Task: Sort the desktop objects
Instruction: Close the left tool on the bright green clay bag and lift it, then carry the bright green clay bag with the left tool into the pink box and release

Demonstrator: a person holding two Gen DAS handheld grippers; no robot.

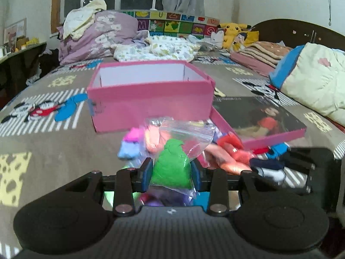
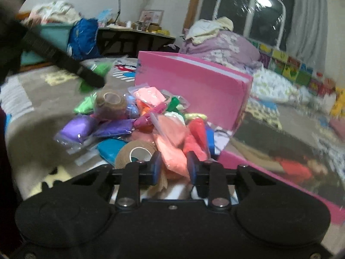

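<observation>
My left gripper (image 1: pixel 171 171) is shut on a clear zip bag of green clay (image 1: pixel 172 153), held a little above a pile of coloured clay bags (image 1: pixel 228 151). Straight ahead stands an open pink box (image 1: pixel 151 99) with a white inside. In the right wrist view, my right gripper (image 2: pixel 174 169) has its blue pads pressed on a salmon-pink clay bag (image 2: pixel 172 151) at the near edge of the pile (image 2: pixel 151 116). The pink box (image 2: pixel 194 86) stands just behind that pile. A tan tape roll (image 2: pixel 133 151) lies left of the right gripper.
The box lid (image 1: pixel 276 138) with a photo print lies right of the box on the cartoon bedspread (image 1: pixel 54 142). Purple bags (image 2: pixel 75 129) and a second brown roll (image 2: pixel 110 103) sit at the pile's left. Folded bedding (image 1: pixel 312 82) and pillows crowd the far side.
</observation>
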